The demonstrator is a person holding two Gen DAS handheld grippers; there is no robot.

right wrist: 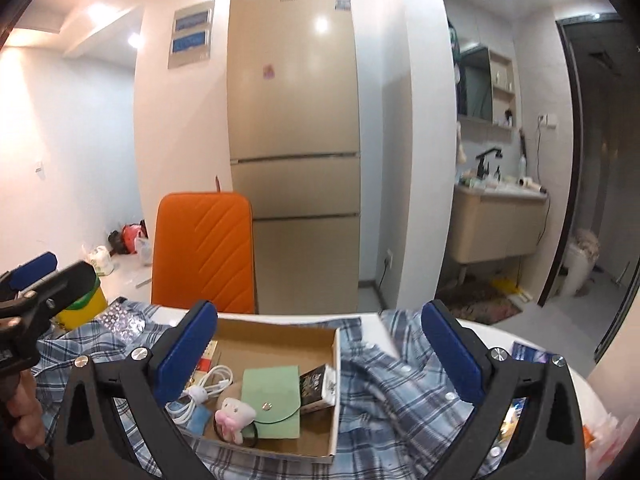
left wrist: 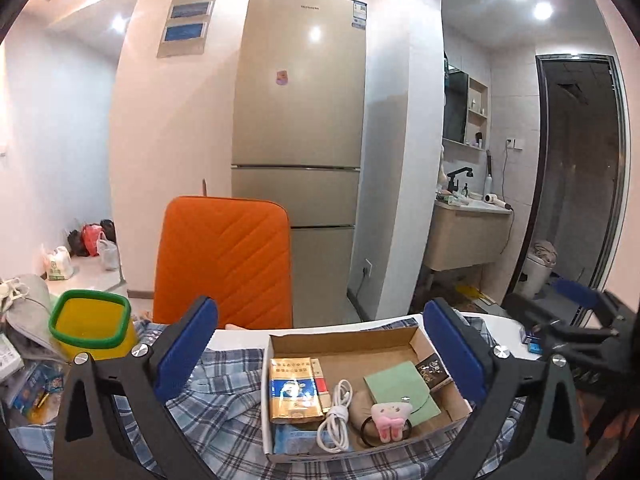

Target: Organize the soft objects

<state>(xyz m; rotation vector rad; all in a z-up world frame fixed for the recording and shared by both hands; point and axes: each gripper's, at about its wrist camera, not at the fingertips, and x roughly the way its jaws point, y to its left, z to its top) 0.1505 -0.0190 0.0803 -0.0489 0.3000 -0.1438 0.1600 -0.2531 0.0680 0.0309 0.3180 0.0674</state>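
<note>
Cardboard box on plaid shirt holds green pouch, white cable, plush toy; yellow bin at 10 o'clock. Left gripper and right gripper gape wide, holding nothing.

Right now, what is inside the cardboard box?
The cardboard box holds a gold packet, white cable, green pouch, pink plush toy and small dark carton. Anything beneath them is hidden.
</note>
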